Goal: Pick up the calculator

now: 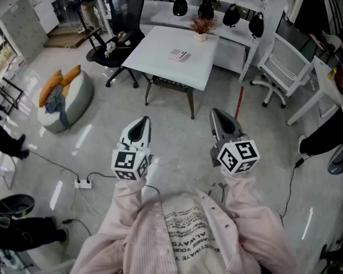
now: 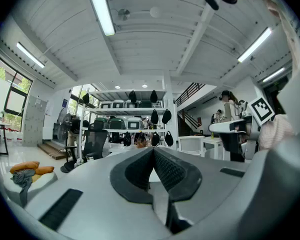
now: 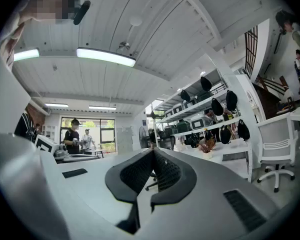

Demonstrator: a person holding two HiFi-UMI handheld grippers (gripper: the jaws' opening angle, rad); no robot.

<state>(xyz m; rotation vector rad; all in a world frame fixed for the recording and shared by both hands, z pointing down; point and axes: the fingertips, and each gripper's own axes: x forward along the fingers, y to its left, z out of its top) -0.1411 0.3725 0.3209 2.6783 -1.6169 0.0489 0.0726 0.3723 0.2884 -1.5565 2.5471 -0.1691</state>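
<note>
The calculator [image 1: 179, 55] is a small flat device lying on the white table [image 1: 160, 59] across the floor, well ahead of both grippers. A potted dried plant [image 1: 201, 27] stands at the table's far edge. My left gripper [image 1: 138, 123] and right gripper [image 1: 217, 116] are held level in front of my chest, side by side, pointing toward the table. In the left gripper view the left gripper [image 2: 153, 150] has its pads together with nothing between them. The right gripper [image 3: 153, 151] looks the same in its own view. The calculator cannot be made out in either gripper view.
A black office chair [image 1: 117, 24] stands left of the table and a white chair [image 1: 283, 64] to its right. A grey beanbag with orange cushions [image 1: 63, 96] lies at left. A power strip [image 1: 83, 182] and cables cross the floor. Shelves with black bags [image 1: 231, 13] line the back.
</note>
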